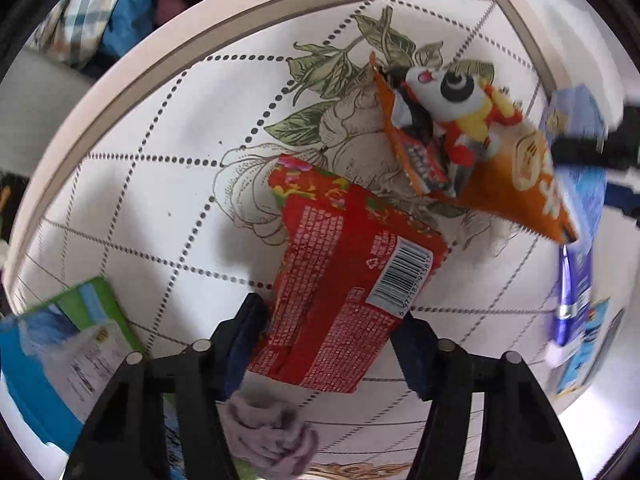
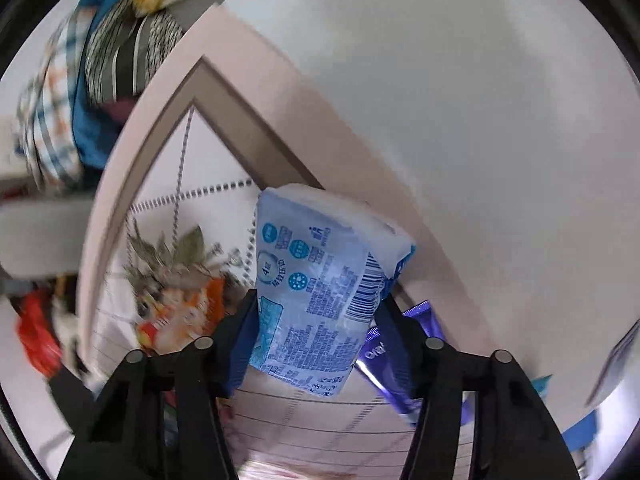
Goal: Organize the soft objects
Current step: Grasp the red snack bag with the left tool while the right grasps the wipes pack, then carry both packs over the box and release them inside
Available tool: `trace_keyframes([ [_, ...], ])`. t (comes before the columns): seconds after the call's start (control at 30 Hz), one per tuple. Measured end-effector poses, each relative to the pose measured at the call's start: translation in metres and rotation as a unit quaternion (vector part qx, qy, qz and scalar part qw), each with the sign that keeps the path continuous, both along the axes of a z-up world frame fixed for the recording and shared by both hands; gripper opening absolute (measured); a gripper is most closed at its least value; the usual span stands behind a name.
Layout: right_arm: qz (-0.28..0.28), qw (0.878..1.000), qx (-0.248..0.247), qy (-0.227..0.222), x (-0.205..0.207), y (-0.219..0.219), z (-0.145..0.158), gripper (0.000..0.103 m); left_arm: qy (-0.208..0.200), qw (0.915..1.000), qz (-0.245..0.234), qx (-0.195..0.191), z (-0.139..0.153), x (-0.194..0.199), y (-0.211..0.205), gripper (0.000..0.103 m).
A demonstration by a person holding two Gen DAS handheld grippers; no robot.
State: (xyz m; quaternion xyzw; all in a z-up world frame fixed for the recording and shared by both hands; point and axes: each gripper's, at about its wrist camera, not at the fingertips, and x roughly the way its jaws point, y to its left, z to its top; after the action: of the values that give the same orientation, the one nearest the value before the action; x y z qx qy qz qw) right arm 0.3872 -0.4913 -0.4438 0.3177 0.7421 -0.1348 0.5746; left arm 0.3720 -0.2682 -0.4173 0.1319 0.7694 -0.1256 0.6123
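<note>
Patterned worktop (image 1: 160, 184): left gripper (image 1: 328, 344) clamps red packet (image 1: 344, 280), right gripper (image 2: 316, 320) clamps tissue pack (image 2: 316, 292) (pickup step); next, lift both.

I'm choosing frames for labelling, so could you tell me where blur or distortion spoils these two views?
Left wrist view: red packet sharp, barcode readable; right-edge blue pack smeared; table border bowed by the fisheye. Right wrist view: tissue pack fairly sharp; left-side clutter motion-blurred.
</note>
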Motion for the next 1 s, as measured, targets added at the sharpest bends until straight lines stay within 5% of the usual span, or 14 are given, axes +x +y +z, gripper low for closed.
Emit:
trace_keyframes([
  [0.23,0.077,0.996,-0.052,-0.012,-0.005,0.015,0.015,0.048,-0.007,0.9982,0.053,-0.027,0.01,-0.006,0.012,0.05],
  [0.5,0.091,0.991,-0.073,-0.057,-0.02,0.022,0.054,0.045,-0.021,0.9939,0.084,-0.068,0.042,-0.023,0.034,0.047],
  [0.73,0.112,0.986,-0.053,-0.111,-0.056,0.043,0.114,0.045,-0.055,0.9843,0.113,-0.124,0.106,-0.054,0.06,0.047],
  [1.0,0.186,0.965,-0.014,-0.186,-0.093,0.129,0.203,0.045,-0.112,0.9707,0.14,-0.159,0.198,-0.09,0.139,0.047],
])
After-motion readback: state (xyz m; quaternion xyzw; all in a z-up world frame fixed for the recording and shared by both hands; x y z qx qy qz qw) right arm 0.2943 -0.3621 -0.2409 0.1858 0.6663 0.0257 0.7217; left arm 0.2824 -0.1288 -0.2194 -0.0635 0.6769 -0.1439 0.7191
